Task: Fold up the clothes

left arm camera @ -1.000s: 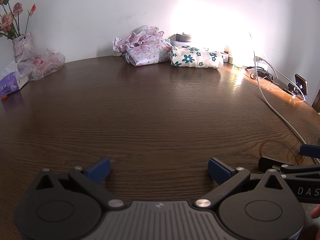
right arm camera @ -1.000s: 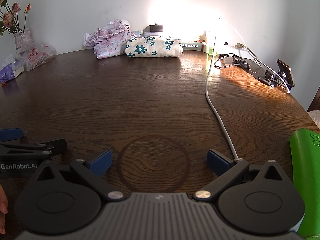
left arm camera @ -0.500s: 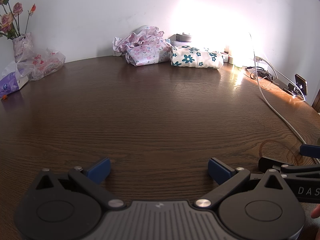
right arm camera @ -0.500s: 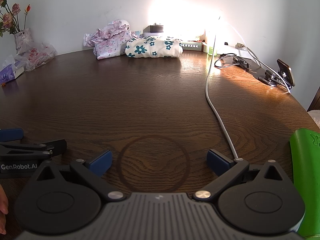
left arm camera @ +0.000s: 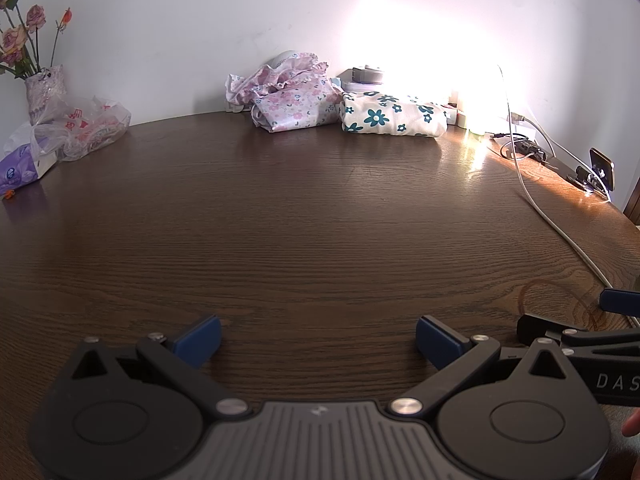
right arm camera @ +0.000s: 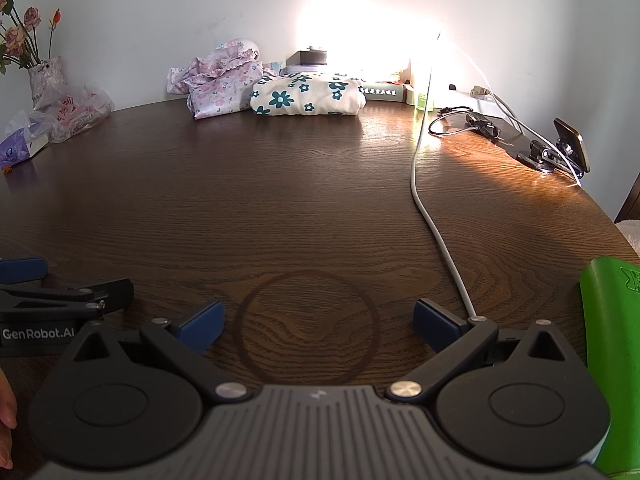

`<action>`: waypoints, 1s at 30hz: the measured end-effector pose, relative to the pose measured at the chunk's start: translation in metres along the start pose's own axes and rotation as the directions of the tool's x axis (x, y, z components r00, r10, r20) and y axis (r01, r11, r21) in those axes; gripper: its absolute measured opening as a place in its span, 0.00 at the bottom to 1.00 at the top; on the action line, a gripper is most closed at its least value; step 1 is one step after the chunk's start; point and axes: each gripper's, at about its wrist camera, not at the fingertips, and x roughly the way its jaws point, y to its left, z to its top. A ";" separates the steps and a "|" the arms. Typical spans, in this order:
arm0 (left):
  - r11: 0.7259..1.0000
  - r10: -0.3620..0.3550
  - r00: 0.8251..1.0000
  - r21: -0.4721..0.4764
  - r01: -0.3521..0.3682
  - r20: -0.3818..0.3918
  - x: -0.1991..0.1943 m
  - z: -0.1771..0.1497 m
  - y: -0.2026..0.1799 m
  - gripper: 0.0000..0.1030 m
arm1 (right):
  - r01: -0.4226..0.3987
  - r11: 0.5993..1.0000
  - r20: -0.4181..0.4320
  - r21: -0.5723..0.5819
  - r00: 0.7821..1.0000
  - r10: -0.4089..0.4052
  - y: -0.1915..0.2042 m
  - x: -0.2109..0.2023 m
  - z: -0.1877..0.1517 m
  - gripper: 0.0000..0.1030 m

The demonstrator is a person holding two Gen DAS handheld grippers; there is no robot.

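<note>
At the far edge of the dark wooden table lie two garments: a crumpled pink floral one and, to its right, a folded cream one with teal flowers. The right wrist view shows the same pair, pink and cream. My left gripper rests low near the table's front edge, open, with bare wood between its blue pads. My right gripper sits beside it, also open and holding nothing. Both are far from the clothes. The right gripper's side shows at the left view's right edge.
A vase of flowers, a plastic bag and a tissue pack stand at the far left. A white cable runs down the table's right side past a phone on a stand. A green object is at the near right.
</note>
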 end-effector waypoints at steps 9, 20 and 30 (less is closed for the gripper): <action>1.000 0.000 1.000 0.000 0.000 0.000 0.001 0.000 -0.002 1.00 | 0.001 1.000 0.000 0.000 1.000 -0.001 0.000 0.000 0.000 1.00; 1.000 0.000 1.000 -0.001 0.000 0.000 0.007 0.000 -0.018 1.00 | 0.000 1.000 0.000 0.002 1.000 0.000 0.000 0.000 0.000 1.00; 1.000 0.000 1.000 -0.001 0.000 0.000 0.009 0.000 -0.023 1.00 | 0.001 1.000 0.000 0.002 1.000 -0.001 0.000 0.000 0.000 1.00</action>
